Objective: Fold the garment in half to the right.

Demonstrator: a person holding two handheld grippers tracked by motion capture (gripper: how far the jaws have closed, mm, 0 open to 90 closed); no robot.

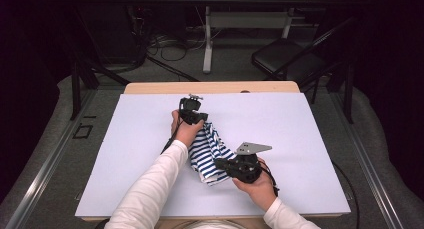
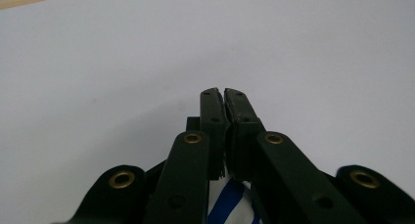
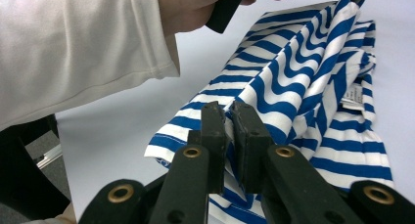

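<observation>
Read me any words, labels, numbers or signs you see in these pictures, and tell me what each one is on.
No text can be read.
Small white sewn-in tag on the blue and white striped cloth: it carries faint marks, too small and blurred to read.
White table top, black tongs and grey three-cornered plate: no writing on them.

Setting: a lab or recording studio. Dark surrounds; white-topped table [image 1: 300, 119] beneath the grippers, floor cables [image 1: 170, 46] and a black chair [image 1: 285, 59] beyond them, second desk [image 1: 250, 19] behind.
</observation>
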